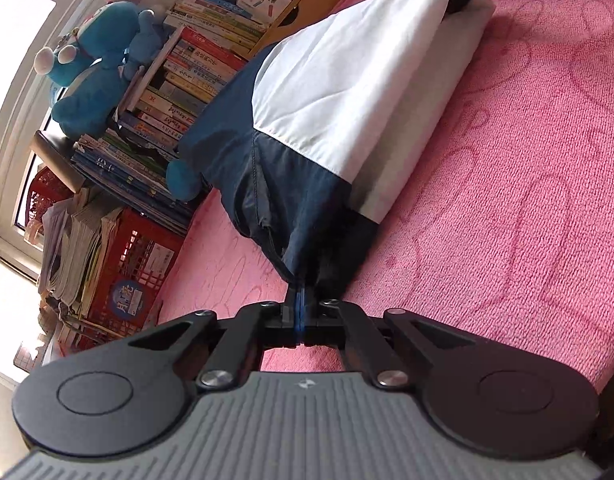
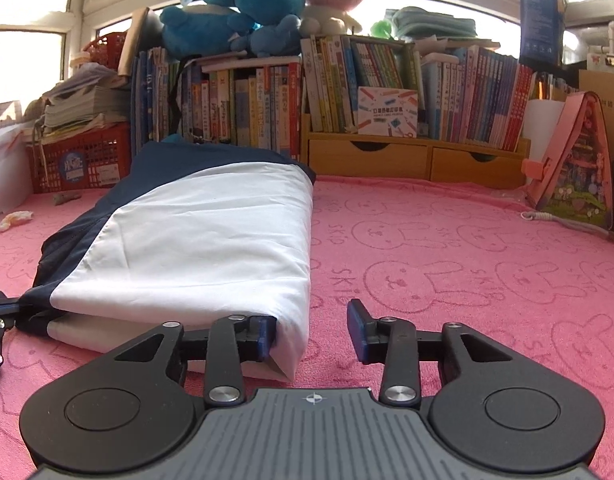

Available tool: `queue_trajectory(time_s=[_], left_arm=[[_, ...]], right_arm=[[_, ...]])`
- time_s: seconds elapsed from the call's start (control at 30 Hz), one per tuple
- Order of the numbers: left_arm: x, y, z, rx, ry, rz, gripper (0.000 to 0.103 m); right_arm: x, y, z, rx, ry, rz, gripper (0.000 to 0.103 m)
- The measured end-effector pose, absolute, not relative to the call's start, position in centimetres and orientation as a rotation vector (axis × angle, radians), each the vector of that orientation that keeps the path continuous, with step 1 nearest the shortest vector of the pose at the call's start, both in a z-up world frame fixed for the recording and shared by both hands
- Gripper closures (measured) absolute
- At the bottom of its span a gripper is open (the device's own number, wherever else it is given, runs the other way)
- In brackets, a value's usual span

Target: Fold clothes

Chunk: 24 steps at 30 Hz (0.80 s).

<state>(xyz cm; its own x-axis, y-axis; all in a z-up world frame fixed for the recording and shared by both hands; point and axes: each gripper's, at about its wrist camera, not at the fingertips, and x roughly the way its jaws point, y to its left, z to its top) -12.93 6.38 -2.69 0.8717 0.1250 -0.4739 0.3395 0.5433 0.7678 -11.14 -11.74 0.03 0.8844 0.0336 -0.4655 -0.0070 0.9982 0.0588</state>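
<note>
Left pinching, right released

My left gripper [image 1: 301,300] clamps the navy-and-white garment's [image 2: 195,240] navy corner; my right gripper [image 2: 312,330] gapes partway, left pad touching the folded white edge at nine o'clock.

Folded garment [image 2: 195,240] lay on the towel-covered surface [image 2: 467,272], left of centre. Bookshelf [image 2: 387,92] stood behind it, plush toys [image 2: 267,0] on top, crate [image 2: 83,160] at its left.

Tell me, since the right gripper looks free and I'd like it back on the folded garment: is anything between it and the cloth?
Nothing visible. The right gripper stands open at the white corner of the folded garment, which already lies against its left finger. Only bare pink towel lies around it. The left gripper is shut on the navy end.
</note>
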Motion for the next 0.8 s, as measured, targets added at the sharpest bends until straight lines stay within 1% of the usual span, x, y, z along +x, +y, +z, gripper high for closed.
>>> queue_trajectory(time_s=[0.07,0.1,0.17,0.2,0.23,0.27,0.33,0.37,0.4,0.47,0.63,0.7,0.77,0.8], left_arm=[[-12.9,6.7,-2.0,0.920,0.548,-0.120,0.103],[-12.8,6.9,-1.4,0.858,0.571,-0.115,0.103],[-12.7,8.1,0.8,0.605,0.626,-0.111,0.103],[-12.8,8.8,2.0,0.453,0.644,-0.113,0.102],[-13.1,9.5,2.8,0.290,0.657,-0.142,0.099],[-13.4,10.2,3.6,0.125,0.668,-0.181,0.095],[-13.9,11.2,4.6,-0.183,0.682,-0.267,0.094],[-14.0,11.1,4.3,-0.295,0.691,-0.309,0.089],[-13.9,10.8,3.8,-0.397,0.700,-0.348,0.081],[-13.6,10.1,2.8,-0.576,0.712,-0.399,0.077],[-11.2,8.3,-0.1,-0.854,0.705,-0.351,0.075],[-10.2,8.4,-0.7,-0.939,0.678,-0.340,0.069],[-9.5,8.5,-1.0,-0.987,0.667,-0.317,0.065],[-9.4,8.6,-1.1,-0.989,0.665,-0.293,0.065]], right_arm=[[-11.2,-12.6,-0.4,0.155,0.539,0.044,0.057],[-11.5,-12.8,-0.7,0.171,0.528,0.053,0.059],[-11.7,-12.8,-0.9,0.166,0.522,0.067,0.069],[-11.6,-12.9,-0.9,0.186,0.525,0.078,0.082],[-11.4,-13.1,-0.9,0.207,0.532,0.087,0.085],[-11.2,-13.2,-0.8,0.221,0.532,0.091,0.085],[-11.2,-12.9,-0.6,0.211,0.509,0.089,0.085],[-11.3,-12.7,-0.3,0.198,0.496,0.088,0.085],[-11.3,-12.6,0.0,0.187,0.483,0.088,0.085],[-11.5,-12.3,0.6,0.161,0.456,0.090,0.085],[-11.6,-11.9,1.6,0.119,0.412,0.099,0.085],[-11.5,-11.8,1.8,0.108,0.404,0.101,0.085],[-11.6,-11.8,1.8,0.102,0.399,0.102,0.085],[-11.6,-11.8,1.8,0.099,0.397,0.102,0.085]])
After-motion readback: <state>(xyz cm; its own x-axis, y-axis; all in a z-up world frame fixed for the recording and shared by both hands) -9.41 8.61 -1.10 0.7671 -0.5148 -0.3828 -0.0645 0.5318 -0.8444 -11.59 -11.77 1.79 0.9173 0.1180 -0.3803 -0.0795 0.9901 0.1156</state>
